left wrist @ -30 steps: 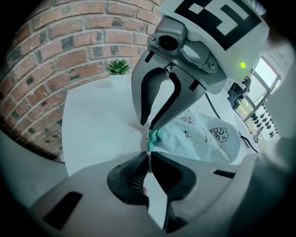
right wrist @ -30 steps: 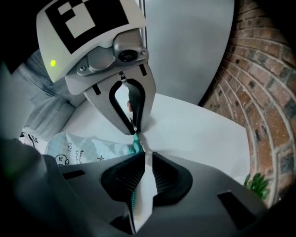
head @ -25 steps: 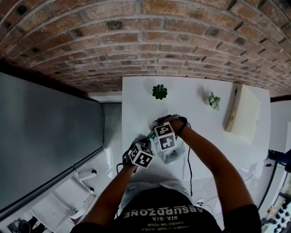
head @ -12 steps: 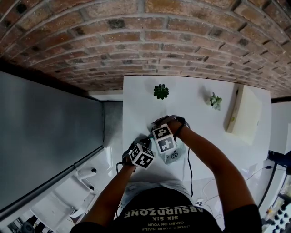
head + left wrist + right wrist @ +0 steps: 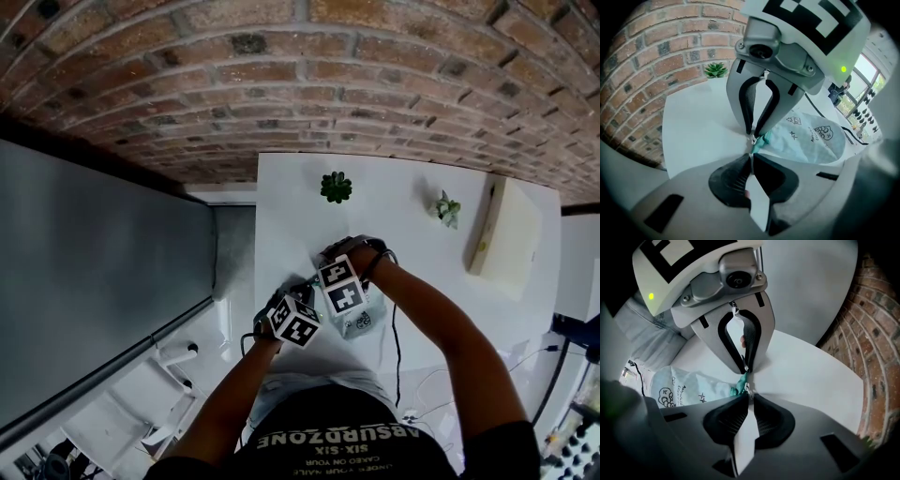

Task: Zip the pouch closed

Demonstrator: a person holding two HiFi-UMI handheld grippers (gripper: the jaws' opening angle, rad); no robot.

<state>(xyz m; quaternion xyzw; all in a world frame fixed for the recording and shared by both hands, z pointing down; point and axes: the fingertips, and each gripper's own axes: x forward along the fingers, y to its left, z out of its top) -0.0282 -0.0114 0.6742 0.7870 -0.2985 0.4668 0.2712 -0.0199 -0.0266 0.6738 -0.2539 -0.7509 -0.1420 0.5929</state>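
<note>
White bench (image 5: 291,216) up vs. a brick wall. At the back stand 2 little green plants, a dark one (image 5: 336,187) on the L & a pale one (image 5: 446,208) more to the R, well apart. A flat cream box (image 5: 506,239) lies by the R edge. Near the front lies a pale blue pouch (image 5: 361,322) w/ small drawings. A thin black cord (image 5: 395,342) lies near it.

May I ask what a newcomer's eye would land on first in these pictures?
The left gripper and right gripper meet tip to tip over a blue pouch near the front of the table: the left pinches its teal end, while the right's jaws are closing on the zipper pull. Behind: a brick wall and two plants.
</note>
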